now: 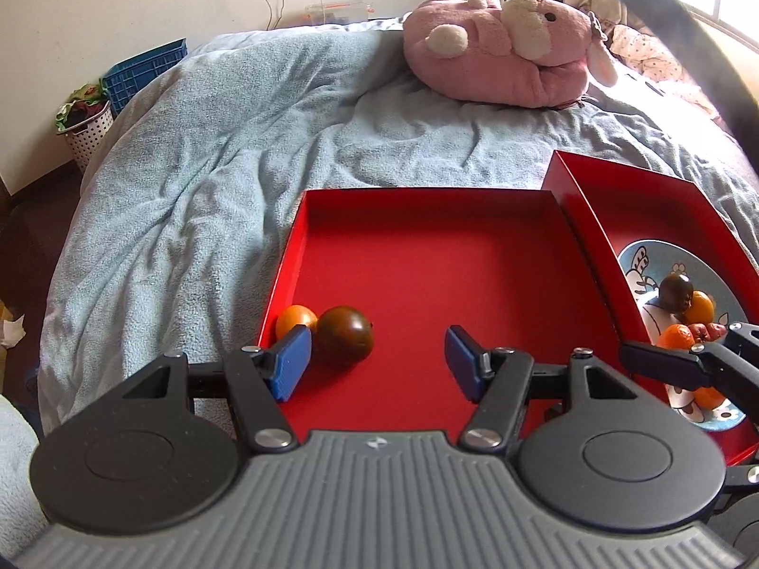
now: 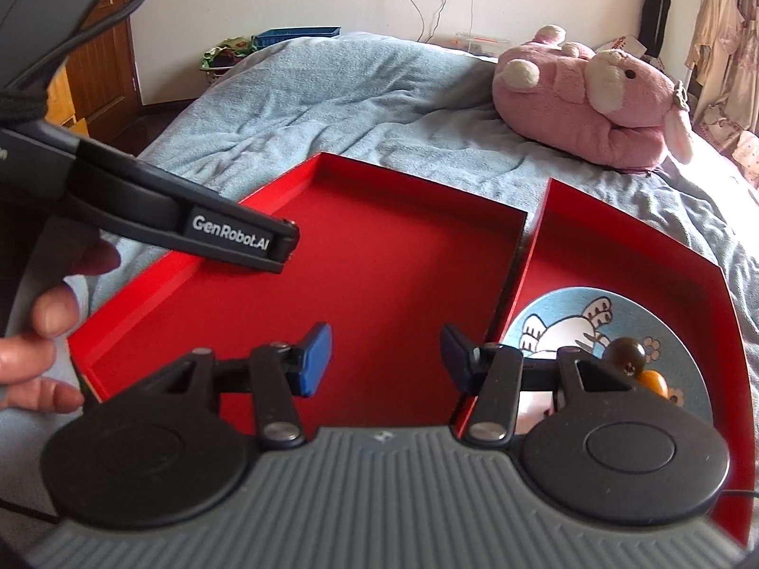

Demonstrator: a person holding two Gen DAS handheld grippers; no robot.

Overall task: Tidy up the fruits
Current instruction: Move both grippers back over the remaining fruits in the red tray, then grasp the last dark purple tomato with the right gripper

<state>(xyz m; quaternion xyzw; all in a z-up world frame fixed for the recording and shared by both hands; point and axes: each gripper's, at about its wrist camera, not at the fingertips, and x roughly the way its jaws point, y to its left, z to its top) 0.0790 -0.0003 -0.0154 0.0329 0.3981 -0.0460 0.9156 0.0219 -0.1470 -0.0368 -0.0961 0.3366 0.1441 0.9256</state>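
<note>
In the left wrist view, the left gripper (image 1: 378,362) hangs low over the left red tray (image 1: 427,256), its blue fingers (image 1: 290,364) spread wide and grasping nothing. Just beyond the left fingertip lie a dark tomato (image 1: 345,335) and an orange fruit (image 1: 295,320) touching it in the tray's lower-left corner — the orange partly hidden behind the finger. At the right edge of the frame, the right red tray (image 1: 616,194) holds a blue cartoon plate (image 1: 640,261) with a pile of fruit (image 1: 688,320), cut across by the right gripper's dark finger, so the pieces are hard to count. In the right wrist view, the right gripper (image 2: 384,355) is also released and empty, straddling the wall between the trays; its linkage covers most of the plate's fruit. Both trays rest on a blue blanket (image 1: 213,142) on the bed, with a pink plush toy (image 1: 503,42) at the upper right.
</note>
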